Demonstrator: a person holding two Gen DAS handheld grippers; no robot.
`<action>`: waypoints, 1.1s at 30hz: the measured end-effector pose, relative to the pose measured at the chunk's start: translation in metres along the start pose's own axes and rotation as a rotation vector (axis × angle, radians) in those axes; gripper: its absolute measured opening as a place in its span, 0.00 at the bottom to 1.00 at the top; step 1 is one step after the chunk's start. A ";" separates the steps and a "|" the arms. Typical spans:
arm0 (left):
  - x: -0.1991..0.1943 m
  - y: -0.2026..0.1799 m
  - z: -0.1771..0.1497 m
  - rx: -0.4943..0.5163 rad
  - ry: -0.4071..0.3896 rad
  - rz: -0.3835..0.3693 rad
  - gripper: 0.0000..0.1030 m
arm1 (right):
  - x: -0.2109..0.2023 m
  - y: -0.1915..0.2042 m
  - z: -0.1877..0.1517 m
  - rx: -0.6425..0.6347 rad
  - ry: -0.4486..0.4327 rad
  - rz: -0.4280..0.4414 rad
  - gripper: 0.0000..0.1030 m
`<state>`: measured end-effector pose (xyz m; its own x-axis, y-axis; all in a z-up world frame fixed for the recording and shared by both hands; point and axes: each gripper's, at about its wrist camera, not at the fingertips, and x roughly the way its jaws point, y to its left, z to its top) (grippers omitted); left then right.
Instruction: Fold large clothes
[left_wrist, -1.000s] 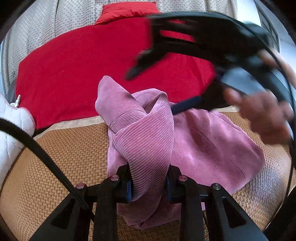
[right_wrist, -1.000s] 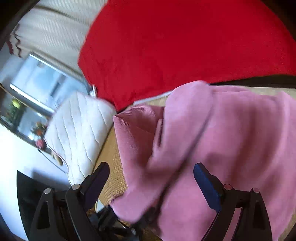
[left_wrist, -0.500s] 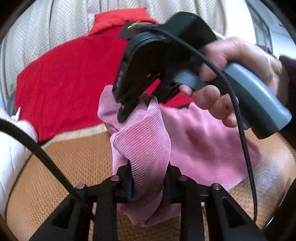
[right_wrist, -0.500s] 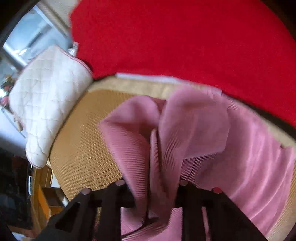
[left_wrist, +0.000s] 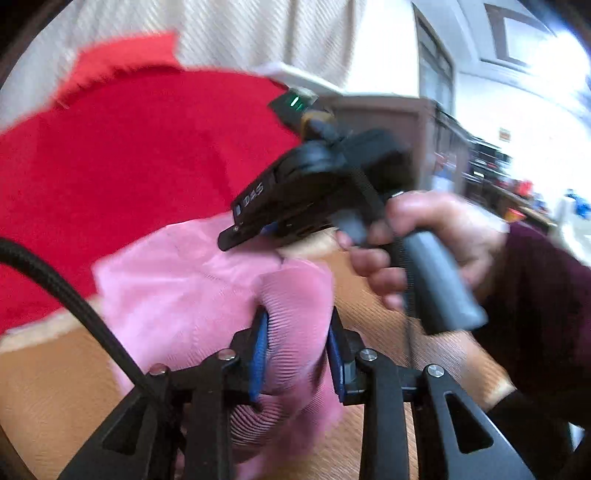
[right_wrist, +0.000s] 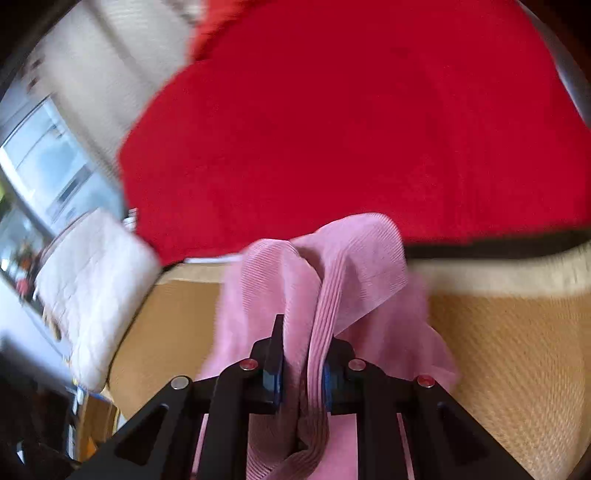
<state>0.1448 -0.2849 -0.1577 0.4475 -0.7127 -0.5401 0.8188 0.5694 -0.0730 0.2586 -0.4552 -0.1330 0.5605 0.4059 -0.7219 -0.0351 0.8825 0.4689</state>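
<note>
A pink ribbed garment (left_wrist: 177, 295) lies bunched on a woven tan mat (left_wrist: 55, 387). My left gripper (left_wrist: 297, 350) has a thick roll of it between its blue pads; the jaws are opening a little while the pads still touch the cloth. In the right wrist view my right gripper (right_wrist: 301, 354) is shut on a narrow fold of the same pink garment (right_wrist: 351, 258), which stands up in front of it. From the left wrist view, the right gripper (left_wrist: 251, 232) hovers over the garment's far edge, held by a person's hand (left_wrist: 424, 240).
A red cloth (right_wrist: 351, 129) covers the seat back beyond the mat (right_wrist: 517, 350). A white quilted cushion (right_wrist: 92, 288) sits at the left end. A black cable (left_wrist: 74, 295) crosses the left wrist view. Room furniture shows at far right.
The right gripper went from wide open over the cloth to shut on a fold. Both grippers swung sideways with the garment; the left view now faces more to the right and is blurred.
</note>
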 end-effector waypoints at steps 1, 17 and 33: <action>-0.001 0.005 -0.005 -0.005 0.021 -0.067 0.35 | 0.008 -0.018 -0.005 0.028 0.016 -0.022 0.16; -0.020 0.084 -0.050 -0.227 0.149 0.170 0.69 | -0.037 -0.027 -0.048 0.124 -0.070 0.034 0.20; -0.059 0.111 -0.061 -0.349 0.090 0.187 0.71 | -0.012 -0.026 -0.089 0.277 0.019 0.133 0.23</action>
<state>0.1874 -0.1545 -0.1854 0.5315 -0.5535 -0.6412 0.5477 0.8020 -0.2383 0.1792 -0.4615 -0.1815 0.5504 0.5203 -0.6530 0.1215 0.7239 0.6791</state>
